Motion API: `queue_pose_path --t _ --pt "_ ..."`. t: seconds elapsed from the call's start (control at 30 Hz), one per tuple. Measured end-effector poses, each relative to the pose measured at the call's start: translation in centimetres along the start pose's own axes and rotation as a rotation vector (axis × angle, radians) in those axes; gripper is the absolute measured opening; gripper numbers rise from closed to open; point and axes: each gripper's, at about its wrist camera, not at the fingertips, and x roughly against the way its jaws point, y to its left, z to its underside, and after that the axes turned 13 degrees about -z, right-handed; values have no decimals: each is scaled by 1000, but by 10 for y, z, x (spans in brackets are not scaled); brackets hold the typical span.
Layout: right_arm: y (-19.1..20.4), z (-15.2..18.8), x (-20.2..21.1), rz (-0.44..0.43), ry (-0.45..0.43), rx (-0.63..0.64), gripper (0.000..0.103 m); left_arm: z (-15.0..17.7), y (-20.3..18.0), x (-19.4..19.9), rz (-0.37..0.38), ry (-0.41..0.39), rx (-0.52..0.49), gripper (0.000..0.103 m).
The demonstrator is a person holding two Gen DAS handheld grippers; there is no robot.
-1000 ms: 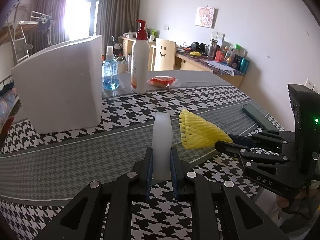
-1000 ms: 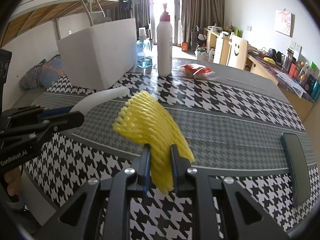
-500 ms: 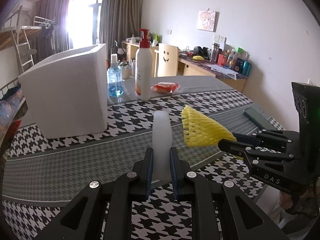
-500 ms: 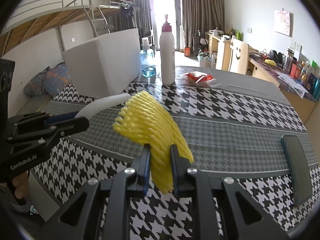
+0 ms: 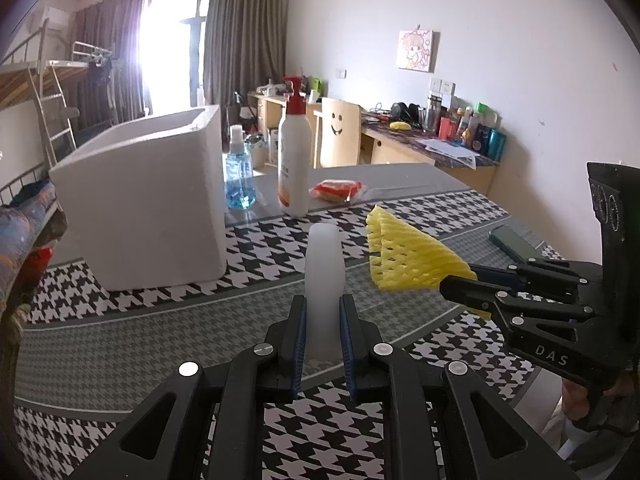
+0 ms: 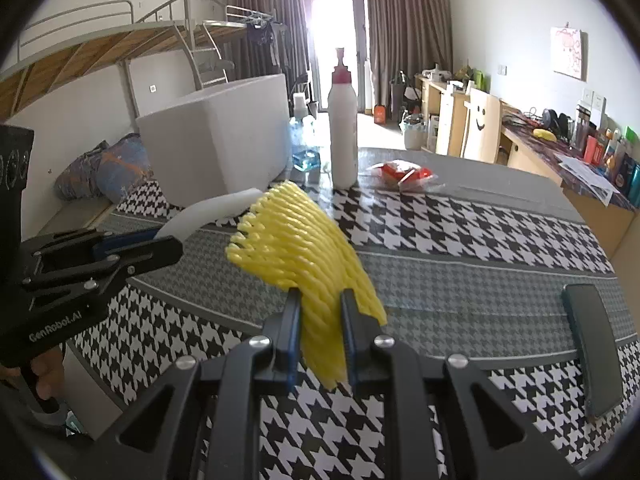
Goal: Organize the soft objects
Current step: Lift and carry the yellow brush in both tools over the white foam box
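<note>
The left hand-held gripper (image 5: 323, 330) is clamped on a white foam strip (image 5: 325, 268), which sticks out forward between its blue-lined pads and arches over the counter (image 5: 120, 344) near its front edge. Beside it, the right hand-held gripper (image 6: 320, 330) is clamped on a yellow foam net (image 6: 304, 252); the net fans out ahead of the fingers, held clear above the patterned cloth. Seen from the right wrist, the strip (image 6: 208, 210) curves up from the left hand-held gripper (image 6: 160, 246) and ends just beside the net, though I cannot tell whether the two touch. From the left wrist, the net (image 5: 404, 258) sits to the right of the strip, with the right hand-held gripper (image 5: 460, 280) behind it. Toward the far left corner of the counter stands a white foam box (image 5: 148, 200), open at the top. Next to it are a blue bottle (image 5: 239, 178) and a tall white pump bottle (image 5: 295, 160), and a red packet (image 5: 338, 191) lies just beyond them. A dark phone (image 6: 592, 348) lies flat near the right edge.
</note>
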Motion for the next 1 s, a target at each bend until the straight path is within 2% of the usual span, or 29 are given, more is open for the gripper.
queue_pose_path --t 0.8,1.0 --pt "-1 -47 8 -56 -88 34 23 -32 17 14 -57 -71 3 17" --pt "3 -56 11 -58 -110 46 23 -41 24 28 -87 -121 11 17"
